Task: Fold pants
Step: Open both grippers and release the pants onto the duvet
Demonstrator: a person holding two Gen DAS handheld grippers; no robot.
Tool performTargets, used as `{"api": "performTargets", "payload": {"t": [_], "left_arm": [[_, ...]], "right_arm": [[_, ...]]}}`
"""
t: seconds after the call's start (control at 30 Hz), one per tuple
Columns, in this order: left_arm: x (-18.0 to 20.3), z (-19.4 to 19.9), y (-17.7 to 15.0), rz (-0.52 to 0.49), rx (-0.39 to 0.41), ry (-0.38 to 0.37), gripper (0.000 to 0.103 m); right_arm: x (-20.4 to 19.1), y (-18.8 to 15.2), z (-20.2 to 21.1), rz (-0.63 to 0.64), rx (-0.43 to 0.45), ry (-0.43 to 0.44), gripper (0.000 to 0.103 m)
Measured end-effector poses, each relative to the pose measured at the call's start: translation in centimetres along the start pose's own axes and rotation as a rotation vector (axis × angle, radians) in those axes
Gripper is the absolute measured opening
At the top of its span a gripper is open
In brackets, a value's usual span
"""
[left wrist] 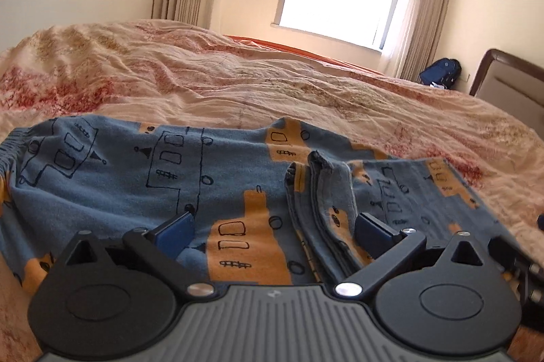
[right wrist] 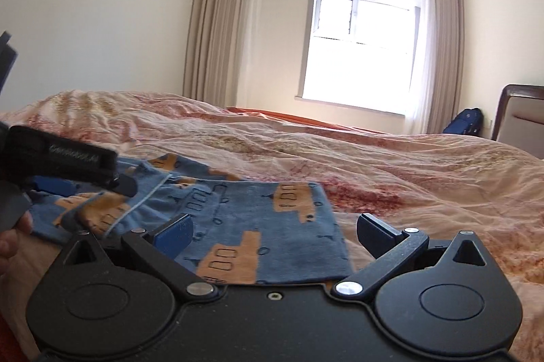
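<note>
The pants [left wrist: 142,178], blue with orange printed shapes, lay spread on the bed's wrinkled floral quilt [left wrist: 272,83]. The left gripper [left wrist: 273,227] had its fingers [left wrist: 176,227] wide apart with nothing clamped; the cloth lay under and between them, and a folded ridge of hems ran just inside its right-hand finger. The right gripper [right wrist: 272,232] likewise had its fingers [right wrist: 175,234] spread and empty, the pant leg's flat end lying between them, its edge short of the right-hand finger. Beyond its left-hand finger the other gripper hung over the bunched cloth.
</note>
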State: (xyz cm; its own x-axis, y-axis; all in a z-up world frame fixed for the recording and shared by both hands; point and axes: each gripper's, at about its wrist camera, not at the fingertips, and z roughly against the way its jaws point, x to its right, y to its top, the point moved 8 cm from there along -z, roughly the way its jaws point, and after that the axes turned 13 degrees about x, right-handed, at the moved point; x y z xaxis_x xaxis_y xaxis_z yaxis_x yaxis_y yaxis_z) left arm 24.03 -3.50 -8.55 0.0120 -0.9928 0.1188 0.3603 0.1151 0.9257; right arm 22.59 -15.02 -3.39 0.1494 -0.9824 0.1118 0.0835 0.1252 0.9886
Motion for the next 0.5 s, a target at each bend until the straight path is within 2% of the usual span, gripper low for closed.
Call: {"api": "performTargets", "payload": {"t": [0.07,0.17,0.33,0.5], "left_arm": [[0.6,0.7,-0.8,-0.088,0.037,0.0,0.102],[0.8,1.5,-1.2,-0.113,0.052,-0.021,0.102],[0.4,1.9,-0.5,-0.101,0.041,-0.037,0.102],[0.5,0.3,1.4,-0.045,0.052,-0.001,0.103]], "right_arm": [[2.6,-1.0,-0.7,0.007,-0.032,-0.083,0.102],[5.7,-3.3,-1.3,0.046,-0.104,-0.189,0.103],[7.1,-4.7,-0.6,-0.008,-0.102,-0.141,0.103],[6.2,-2.8,-2.0,0.058,-0.06,-0.12,0.103]]}}
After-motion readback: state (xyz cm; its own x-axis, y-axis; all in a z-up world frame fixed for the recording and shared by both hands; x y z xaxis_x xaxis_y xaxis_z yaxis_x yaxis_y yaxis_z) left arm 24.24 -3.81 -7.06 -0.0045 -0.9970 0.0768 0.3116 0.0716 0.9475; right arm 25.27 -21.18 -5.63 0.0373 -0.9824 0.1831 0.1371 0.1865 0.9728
